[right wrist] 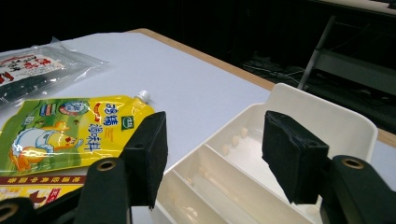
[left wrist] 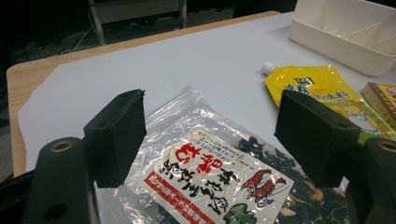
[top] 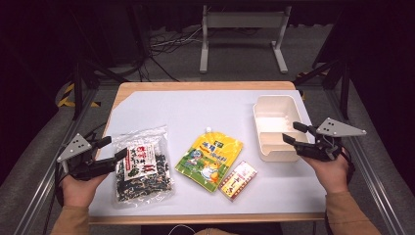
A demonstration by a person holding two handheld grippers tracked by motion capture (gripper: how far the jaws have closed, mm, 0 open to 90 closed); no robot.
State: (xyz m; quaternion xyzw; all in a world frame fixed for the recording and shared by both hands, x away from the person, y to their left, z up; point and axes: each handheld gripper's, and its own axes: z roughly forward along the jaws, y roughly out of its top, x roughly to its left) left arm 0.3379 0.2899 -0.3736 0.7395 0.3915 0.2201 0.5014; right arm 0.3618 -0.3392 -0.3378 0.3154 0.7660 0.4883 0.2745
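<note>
Here the seaweed bag (top: 143, 164) lies flat at the surface's (top: 195, 110) left, just ahead of the left claw (top: 111, 150), whose jaws stand apart around its near edge without pressing. Likely light, crinkly and slippery; best pinched at the edge. The right claw (top: 292, 132) gapes over the tray (top: 274, 105).
</note>
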